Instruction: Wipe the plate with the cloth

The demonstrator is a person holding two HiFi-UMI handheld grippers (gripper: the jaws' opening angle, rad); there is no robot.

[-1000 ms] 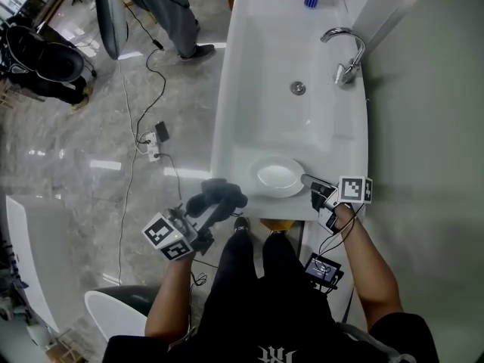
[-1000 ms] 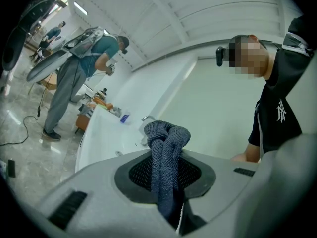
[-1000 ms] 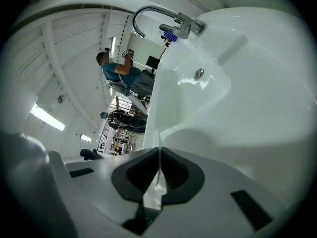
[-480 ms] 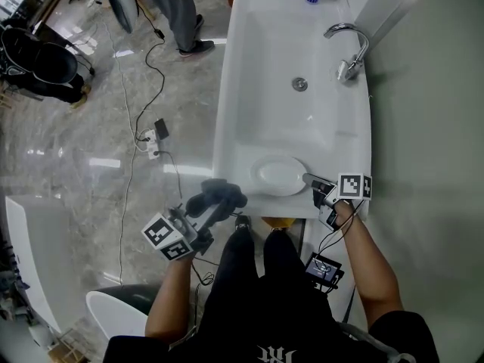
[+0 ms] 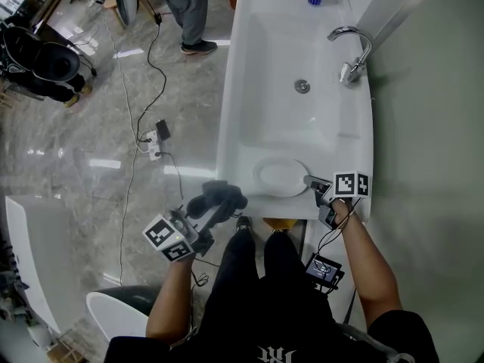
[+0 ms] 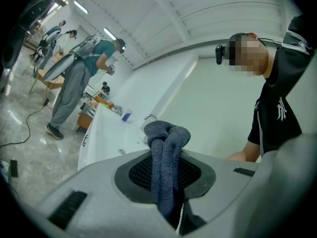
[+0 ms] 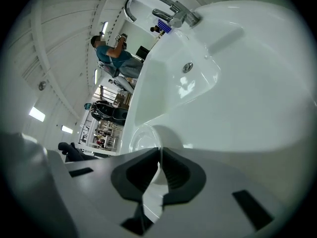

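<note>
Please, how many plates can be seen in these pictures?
1. The plate lies on the near ledge of the sink, its right rim pinched by the right claw. I see no other.

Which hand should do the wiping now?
Left. The left gripper clamps the cloth, free in the air near the plate; the right gripper pinches the plate's rim, probably steadying it.

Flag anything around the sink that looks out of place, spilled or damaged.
Nothing looks spilled or broken. The plate sits on the near ledge of the sink, rim pinched by the right gripper. The cloth is bunched in the left gripper, apart from the plate.
</note>
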